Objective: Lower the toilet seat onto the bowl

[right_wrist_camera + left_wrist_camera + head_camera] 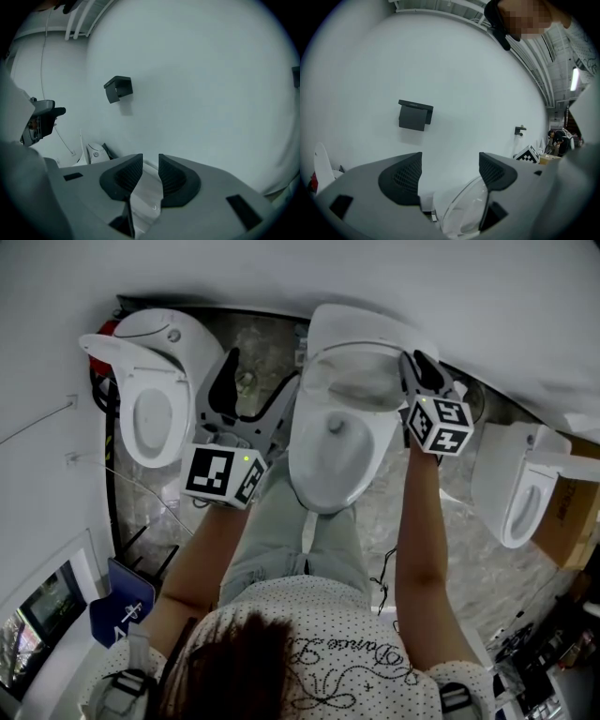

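Observation:
The middle toilet bowl point(323, 460) stands before me with its white seat point(361, 381) raised against the wall. My right gripper point(419, 371) is at the seat's upper right edge. In the right gripper view its jaws point(147, 171) stand close together, and the white seat edge point(146, 197) fills the narrow gap between the pads. My left gripper point(251, 395) hangs left of the bowl, above the floor. Its jaws point(450, 171) are open with only the wall between them. The curved toilet rim point(464, 211) shows low beside its right finger point(494, 171).
A second toilet point(150, 381) with a raised seat stands at the left, a third toilet point(520, 493) at the right beside a cardboard box point(572, 512). A black box point(415, 115) hangs on the white wall. The person's legs stand right in front of the bowl.

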Demonstrator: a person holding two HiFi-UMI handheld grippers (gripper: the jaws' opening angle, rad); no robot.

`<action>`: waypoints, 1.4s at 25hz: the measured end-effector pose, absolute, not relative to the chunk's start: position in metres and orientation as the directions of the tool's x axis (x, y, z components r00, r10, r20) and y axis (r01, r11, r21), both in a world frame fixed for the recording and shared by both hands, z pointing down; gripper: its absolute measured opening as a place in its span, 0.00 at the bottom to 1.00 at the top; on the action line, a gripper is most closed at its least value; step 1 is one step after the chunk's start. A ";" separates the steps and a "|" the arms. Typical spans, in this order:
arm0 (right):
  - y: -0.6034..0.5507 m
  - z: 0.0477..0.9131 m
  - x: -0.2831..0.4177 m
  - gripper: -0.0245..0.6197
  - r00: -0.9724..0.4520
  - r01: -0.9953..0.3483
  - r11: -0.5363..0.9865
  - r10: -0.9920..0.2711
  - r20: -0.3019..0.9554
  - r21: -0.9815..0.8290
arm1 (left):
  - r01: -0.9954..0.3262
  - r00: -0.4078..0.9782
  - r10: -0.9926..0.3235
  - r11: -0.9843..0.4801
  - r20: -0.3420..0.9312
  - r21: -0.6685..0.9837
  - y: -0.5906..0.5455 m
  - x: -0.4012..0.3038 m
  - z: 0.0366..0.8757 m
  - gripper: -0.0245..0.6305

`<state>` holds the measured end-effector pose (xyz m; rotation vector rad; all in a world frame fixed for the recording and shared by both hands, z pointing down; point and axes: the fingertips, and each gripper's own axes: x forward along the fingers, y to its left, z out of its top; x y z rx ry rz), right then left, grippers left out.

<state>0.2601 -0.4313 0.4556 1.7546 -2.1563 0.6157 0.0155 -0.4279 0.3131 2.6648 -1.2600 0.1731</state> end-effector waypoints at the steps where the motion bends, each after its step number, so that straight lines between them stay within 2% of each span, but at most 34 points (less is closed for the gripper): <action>1: -0.431 0.456 0.262 0.22 -0.212 -0.976 0.158 -0.853 0.477 -0.150 | -0.775 0.631 -0.754 -0.620 0.183 0.118 -0.426 0.015 0.312 0.60; 6: -0.433 0.461 0.267 0.22 -0.222 -0.972 0.153 -0.844 0.488 -0.179 | -0.783 0.622 -0.761 -0.610 0.185 0.121 -0.420 0.011 0.313 0.60; 13: -0.429 0.462 0.259 0.19 -0.310 -0.945 0.196 -0.794 0.523 -0.262 | -0.796 0.604 -0.775 -0.593 0.184 0.116 -0.405 0.001 0.313 0.60; 18: -0.414 0.456 0.253 0.16 -0.328 -0.944 0.259 -0.789 0.520 -0.203 | -0.807 0.590 -0.785 -0.581 0.189 0.110 -0.391 0.000 0.311 0.60; 26: -0.384 0.450 0.239 0.18 -0.390 -0.920 0.332 -0.751 0.533 -0.206 | -0.817 0.577 -0.794 -0.566 0.191 0.114 -0.366 0.000 0.305 0.60; 35: -0.339 0.449 0.222 0.22 -0.524 -0.852 0.410 -0.666 0.530 -0.327 | -0.814 0.579 -0.796 -0.577 0.177 0.070 -0.333 0.021 0.293 0.60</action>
